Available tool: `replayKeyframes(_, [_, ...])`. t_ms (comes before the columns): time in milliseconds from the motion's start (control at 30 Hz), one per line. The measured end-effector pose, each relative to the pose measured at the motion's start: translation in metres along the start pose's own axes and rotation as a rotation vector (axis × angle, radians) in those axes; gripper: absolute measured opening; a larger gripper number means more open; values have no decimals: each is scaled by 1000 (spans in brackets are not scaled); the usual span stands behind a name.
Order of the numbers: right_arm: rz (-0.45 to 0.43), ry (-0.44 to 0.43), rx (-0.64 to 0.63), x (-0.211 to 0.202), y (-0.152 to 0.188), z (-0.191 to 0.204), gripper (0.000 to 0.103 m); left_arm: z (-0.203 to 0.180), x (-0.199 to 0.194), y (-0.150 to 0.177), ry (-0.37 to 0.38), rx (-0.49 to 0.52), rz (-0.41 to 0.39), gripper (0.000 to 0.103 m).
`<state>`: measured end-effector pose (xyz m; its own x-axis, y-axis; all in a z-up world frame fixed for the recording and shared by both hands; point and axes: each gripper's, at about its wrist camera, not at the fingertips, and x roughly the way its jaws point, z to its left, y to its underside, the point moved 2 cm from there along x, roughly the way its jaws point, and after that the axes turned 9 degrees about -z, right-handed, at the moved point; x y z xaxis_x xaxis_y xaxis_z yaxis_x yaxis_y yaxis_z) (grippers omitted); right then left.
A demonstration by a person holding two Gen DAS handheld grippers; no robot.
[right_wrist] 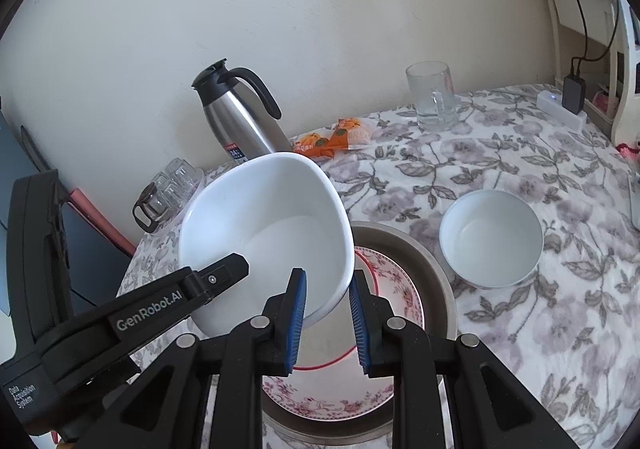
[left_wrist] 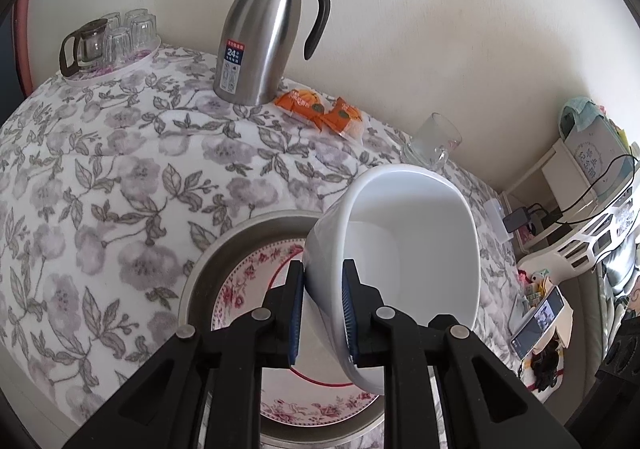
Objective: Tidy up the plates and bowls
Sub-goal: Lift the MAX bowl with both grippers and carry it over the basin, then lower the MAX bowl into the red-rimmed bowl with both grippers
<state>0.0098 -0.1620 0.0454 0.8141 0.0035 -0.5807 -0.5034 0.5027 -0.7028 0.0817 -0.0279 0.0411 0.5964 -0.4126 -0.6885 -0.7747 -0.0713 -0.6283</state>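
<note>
My left gripper is shut on the rim of a large white bowl and holds it tilted above a floral plate that lies in a metal tray. In the right wrist view the same bowl hangs over the plate and tray, with the left gripper's black body at lower left. My right gripper has its jaws apart around the bowl's near rim, not pressing it. A second, smaller white bowl sits on the tablecloth to the right of the tray.
A steel thermos jug stands by the wall, with orange snack packets and a glass mug beside it. A tray of upturned glasses with a small glass teapot is at the far left corner. A power strip lies at the far right.
</note>
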Motion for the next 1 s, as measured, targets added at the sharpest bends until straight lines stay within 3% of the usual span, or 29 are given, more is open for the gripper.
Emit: replayKeyframes(1000, [116, 30, 14, 25, 16, -11, 24, 11, 29, 15, -45, -25, 119, 20])
